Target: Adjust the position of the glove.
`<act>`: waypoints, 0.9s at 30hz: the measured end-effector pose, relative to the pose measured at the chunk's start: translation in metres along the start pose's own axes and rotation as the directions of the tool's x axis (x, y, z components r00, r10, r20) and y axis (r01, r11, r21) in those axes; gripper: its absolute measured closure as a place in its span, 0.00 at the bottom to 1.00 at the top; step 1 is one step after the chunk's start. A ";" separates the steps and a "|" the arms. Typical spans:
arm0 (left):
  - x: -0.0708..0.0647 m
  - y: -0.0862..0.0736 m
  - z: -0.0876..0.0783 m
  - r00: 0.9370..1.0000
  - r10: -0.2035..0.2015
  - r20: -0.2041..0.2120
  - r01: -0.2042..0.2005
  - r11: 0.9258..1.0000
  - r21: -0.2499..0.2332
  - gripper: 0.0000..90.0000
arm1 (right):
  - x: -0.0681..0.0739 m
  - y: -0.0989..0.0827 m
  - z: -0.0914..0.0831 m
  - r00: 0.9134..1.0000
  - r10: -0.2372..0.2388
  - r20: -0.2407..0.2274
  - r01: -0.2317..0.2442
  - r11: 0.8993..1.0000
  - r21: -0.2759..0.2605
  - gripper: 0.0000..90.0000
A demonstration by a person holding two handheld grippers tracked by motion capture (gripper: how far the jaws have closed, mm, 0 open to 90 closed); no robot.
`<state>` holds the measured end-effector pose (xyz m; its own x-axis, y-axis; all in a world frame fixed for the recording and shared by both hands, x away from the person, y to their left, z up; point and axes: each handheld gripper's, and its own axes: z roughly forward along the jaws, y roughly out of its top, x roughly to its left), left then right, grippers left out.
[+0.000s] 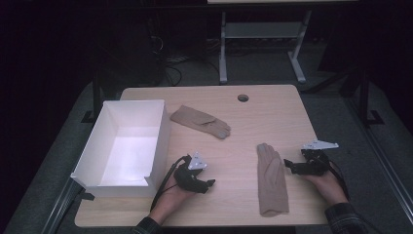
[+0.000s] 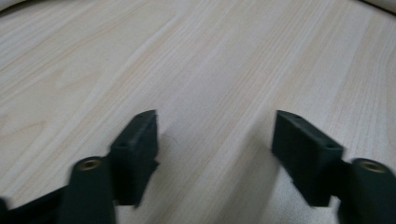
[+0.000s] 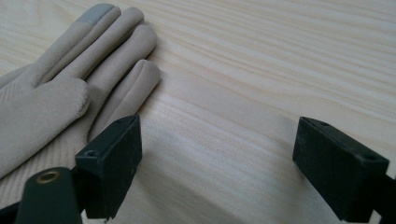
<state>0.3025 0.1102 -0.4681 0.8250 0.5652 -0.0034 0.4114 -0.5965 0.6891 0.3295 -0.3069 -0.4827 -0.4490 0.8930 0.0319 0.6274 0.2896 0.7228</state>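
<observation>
Nearest the camera, two hands rest at the front edge of the desk, each holding a claw. Going from left to right: a white open box stands at the desk's left side (nothing visible inside it). Just beside its front corner, the left claw sits low over bare wood, jaws spread with nothing between them. Farther back, a beige glove lies near the box's far corner. A second beige glove lies flat at front right, fingers pointing away from the person. Touching distance to its right, the right claw points at it, jaws spread wide and pinching nothing; its own view has the glove's fingers just beside one jaw. Judging by this, both gloves remain outside the box, so the packing is barely begun. Nothing blocks either glove's path.
</observation>
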 end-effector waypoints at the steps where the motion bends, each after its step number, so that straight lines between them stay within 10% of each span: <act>1: 0.001 0.002 0.000 1.000 -0.005 0.001 0.005 1.000 0.001 0.44 | 0.000 0.000 0.000 1.000 -0.003 0.000 0.003 1.000 0.001 0.17; 14: 0.035 0.048 0.013 0.998 -0.058 -0.036 0.057 0.998 -0.018 0.95 | 0.000 0.000 0.000 1.000 -0.008 -0.003 0.008 1.000 0.002 0.17; 27: 0.074 0.081 0.042 0.996 -0.062 -0.063 0.057 0.996 -0.068 1.00 | 0.000 0.000 0.000 1.000 -0.008 -0.003 0.008 1.000 0.002 0.17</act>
<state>0.4132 0.0800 -0.4429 0.7720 0.6356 0.0000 0.4307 -0.5231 0.7355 0.3295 -0.3070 -0.4827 -0.4556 0.8897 0.0286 0.6250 0.2969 0.7220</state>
